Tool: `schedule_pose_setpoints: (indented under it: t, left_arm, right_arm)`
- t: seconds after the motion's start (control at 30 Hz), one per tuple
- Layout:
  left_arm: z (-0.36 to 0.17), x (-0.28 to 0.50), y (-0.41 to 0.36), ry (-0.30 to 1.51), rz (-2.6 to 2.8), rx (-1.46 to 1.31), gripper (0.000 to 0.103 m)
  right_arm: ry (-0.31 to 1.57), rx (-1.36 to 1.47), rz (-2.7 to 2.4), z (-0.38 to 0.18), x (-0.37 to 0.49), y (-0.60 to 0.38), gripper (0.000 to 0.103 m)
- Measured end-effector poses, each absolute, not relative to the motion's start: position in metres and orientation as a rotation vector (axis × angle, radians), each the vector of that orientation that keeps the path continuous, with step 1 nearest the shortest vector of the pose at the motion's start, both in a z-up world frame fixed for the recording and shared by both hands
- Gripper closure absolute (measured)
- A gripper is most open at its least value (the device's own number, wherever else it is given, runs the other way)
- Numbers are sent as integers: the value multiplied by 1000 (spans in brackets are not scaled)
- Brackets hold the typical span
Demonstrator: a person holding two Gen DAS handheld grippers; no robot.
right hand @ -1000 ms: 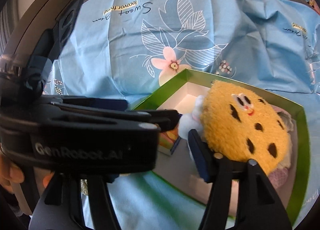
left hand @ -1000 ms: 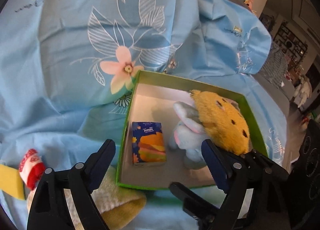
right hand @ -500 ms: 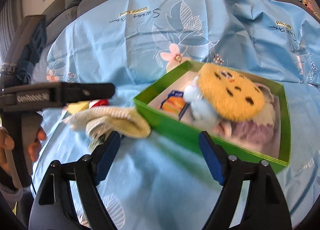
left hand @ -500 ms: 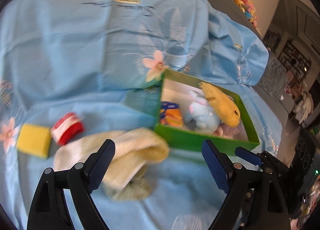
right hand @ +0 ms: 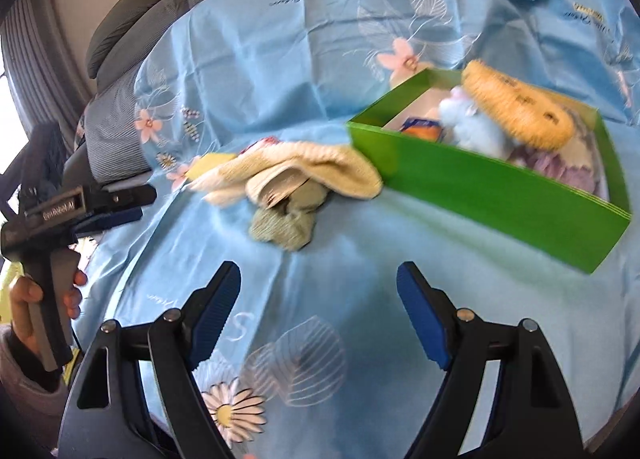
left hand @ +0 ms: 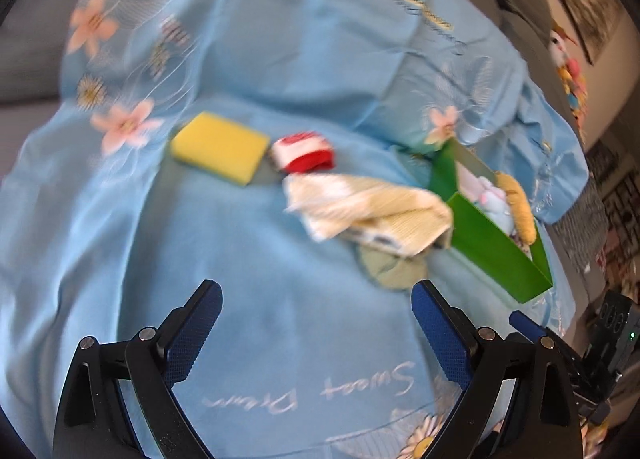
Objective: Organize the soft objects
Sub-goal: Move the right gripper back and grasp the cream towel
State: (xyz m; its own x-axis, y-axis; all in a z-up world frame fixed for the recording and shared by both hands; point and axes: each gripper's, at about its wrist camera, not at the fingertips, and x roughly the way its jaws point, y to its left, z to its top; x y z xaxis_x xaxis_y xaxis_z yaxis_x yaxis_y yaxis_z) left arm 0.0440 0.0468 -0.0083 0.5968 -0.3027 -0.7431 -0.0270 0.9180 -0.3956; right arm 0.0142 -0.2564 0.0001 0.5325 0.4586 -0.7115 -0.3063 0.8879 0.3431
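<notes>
Since 1 s ago I have pulled both tongs back from the green box (right hand: 480,187); 1 s ago they were right over it, now it sits ahead and to the right of both. The left tongs (left hand: 316,319) and right tongs (right hand: 318,295) are both spread wide with nothing between the pads.

Box contents as seen from the right tongs: 1 yellow spotted plush (right hand: 520,107), 1 pale blue plush (right hand: 476,127), 1 tissue pack (right hand: 424,127), and something purple behind that is too blurred to name.

Loose items outside the box:
- Cream cloth (left hand: 368,203), touching the box's near-left corner, straight ahead of the left tongs.
- Green cloth (right hand: 284,223) under the cream cloth's near edge, nearest to the right tongs.
- Red-and-white roll (left hand: 304,151), beyond the cream cloth.
- Yellow sponge (left hand: 220,147), just left of the roll.

Judgement: the plush drop looks finished, and the pull-back leaves me placed for the next pick. At least 4 items are left. The cloth pile is the closest target for either tongs. Both views are motion-blurred, so fine edges are uncertain.
</notes>
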Motion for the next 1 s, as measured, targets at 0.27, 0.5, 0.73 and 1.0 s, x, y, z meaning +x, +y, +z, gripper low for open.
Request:
schedule_pose_setpoints:
  t: [0.27,0.5,0.73,1.0]
  left_arm:
    - [-35,37,72,947,-184,-505,7]
    - [-44,58,71,958,-285,-613,7]
    - [-36,101,53,936,-362,-634,7]
    - [-54,142,41,969,-394,-697,7]
  right_arm:
    - [955,200,487,-12,18,-233,23]
    - [965,259,485,-17,40,-227,23]
    - [948,363,475,-21,73,-231,23]
    - [922,452,460,-24,116,-233,21]
